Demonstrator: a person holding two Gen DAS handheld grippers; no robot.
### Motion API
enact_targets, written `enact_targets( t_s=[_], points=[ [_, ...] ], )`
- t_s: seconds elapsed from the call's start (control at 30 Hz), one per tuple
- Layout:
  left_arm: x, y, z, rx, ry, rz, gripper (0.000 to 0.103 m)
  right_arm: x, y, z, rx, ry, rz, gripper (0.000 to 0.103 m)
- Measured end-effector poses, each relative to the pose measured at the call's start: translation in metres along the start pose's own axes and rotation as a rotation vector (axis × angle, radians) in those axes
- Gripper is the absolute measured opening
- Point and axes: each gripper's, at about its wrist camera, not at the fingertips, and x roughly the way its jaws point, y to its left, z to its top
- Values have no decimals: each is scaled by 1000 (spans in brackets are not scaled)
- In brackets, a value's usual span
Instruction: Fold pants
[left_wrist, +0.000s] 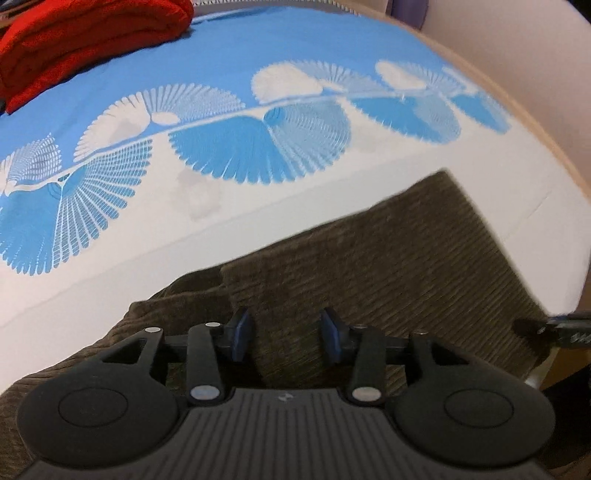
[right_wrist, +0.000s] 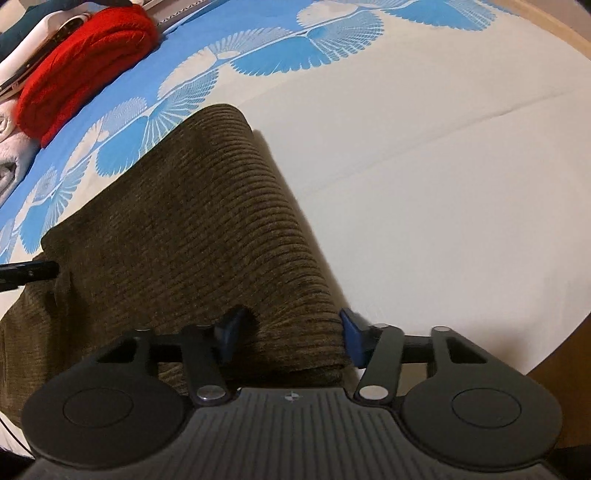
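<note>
The pants (left_wrist: 388, 266) are dark olive-brown ribbed corduroy, lying on a bed sheet (left_wrist: 258, 229) that is white with a blue fan pattern. In the left wrist view my left gripper (left_wrist: 286, 338) is open, its blue pads (left_wrist: 240, 338) apart over the cloth. In the right wrist view my right gripper (right_wrist: 291, 338) is open, with a thick folded edge of the pants (right_wrist: 207, 229) lying between its pads (right_wrist: 352, 339). The far part of the pants stands up in a curved fold. Each gripper's tip shows at the other view's edge.
A folded red garment (left_wrist: 85, 40) lies at the bed's far left, also in the right wrist view (right_wrist: 88, 62), beside pale folded cloth (right_wrist: 11, 158). The bed's wooden edge (left_wrist: 546, 133) and a wall run along the right.
</note>
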Motion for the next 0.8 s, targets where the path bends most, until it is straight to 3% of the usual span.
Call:
enact_targets(
  t_s=[0.1, 0.17, 0.23, 0.3, 0.4, 0.53, 0.6, 0.63, 0.73, 0.8],
  points=[
    [-11, -5, 8, -45, -28, -91, 61, -10, 1, 1, -8, -28, 13, 31],
    [-21, -10, 11, -80, -51, -176, 81, -25, 14, -1, -85, -87, 17, 27],
    [-28, -15, 13, -115, -63, -267, 85, -48, 53, -14, -355, -218, -3, 25],
    [-32, -21, 14, -141, -58, -341, 85, -69, 89, -39, -611, -342, 49, 24],
    [-31, -30, 14, -170, -34, -436, 85, -82, 121, -69, -820, -432, 117, 23],
    [-26, -42, 15, -152, -4, -427, 85, -86, 151, -99, -1006, -483, 197, 22],
    [-21, -44, 15, -137, 8, -349, 85, -84, 165, -112, -1102, -487, 223, 22],
    [-18, -43, 14, -130, 19, -295, 83, -83, 169, -116, -1130, -488, 231, 22],
    [-6, -33, 9, -140, 78, -182, 25, -78, 182, -122, -1155, -462, 253, 22],
    [-9, -23, 4, -145, 79, -170, 21, -75, 189, -117, -1128, -437, 258, 23]
  ],
)
